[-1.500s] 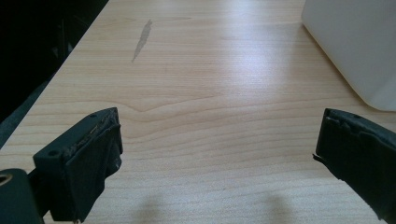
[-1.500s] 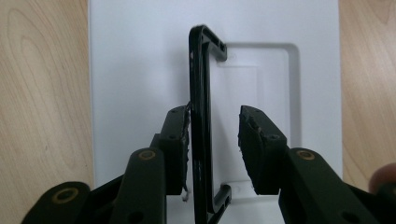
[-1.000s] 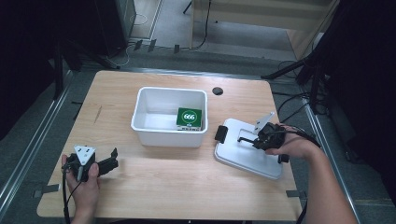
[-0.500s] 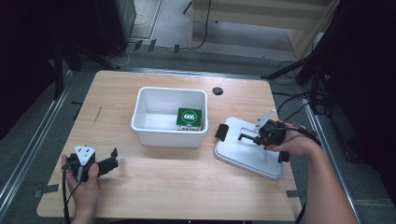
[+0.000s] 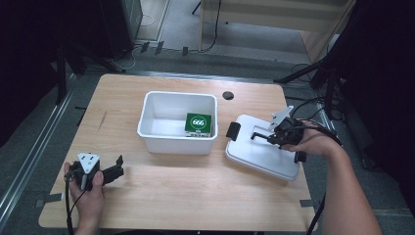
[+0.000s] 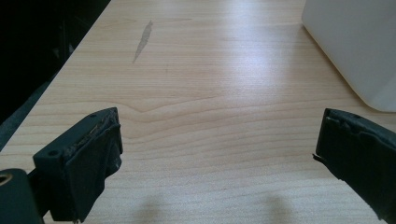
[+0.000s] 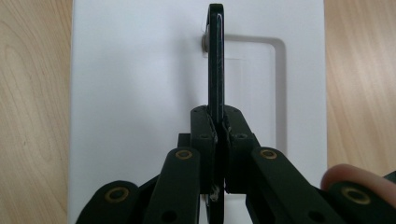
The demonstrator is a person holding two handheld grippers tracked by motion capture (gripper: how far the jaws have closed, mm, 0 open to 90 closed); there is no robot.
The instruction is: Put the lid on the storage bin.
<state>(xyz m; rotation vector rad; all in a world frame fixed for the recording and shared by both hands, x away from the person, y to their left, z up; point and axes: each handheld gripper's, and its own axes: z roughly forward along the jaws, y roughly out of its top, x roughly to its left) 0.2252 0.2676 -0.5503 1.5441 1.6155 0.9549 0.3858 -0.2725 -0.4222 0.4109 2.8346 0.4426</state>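
Observation:
A white lid (image 5: 257,154) lies flat on the table to the right of a white bin (image 5: 147,125). Its thin black handle (image 5: 258,133) stands up on edge. My right gripper (image 5: 272,136) is shut on that handle; in the right gripper view the jaws pinch the black handle (image 7: 215,56) above the lid (image 7: 140,93), with the right gripper (image 7: 216,119) centred on it. A green box (image 5: 198,124) with a white circle lies inside the bin. My left gripper (image 5: 117,167) is held open near the table's front left, with bare wood between its jaws (image 6: 219,140).
A black clip (image 5: 232,130) sits on the lid's left end. A small black round spot (image 5: 228,95) marks the table behind the bin. The bin's corner (image 6: 355,42) shows at the upper right of the left gripper view. Cables trail off the table's right side.
My right gripper, holding the handle, has shifted slightly toward the far side of the table. The left gripper has not moved.

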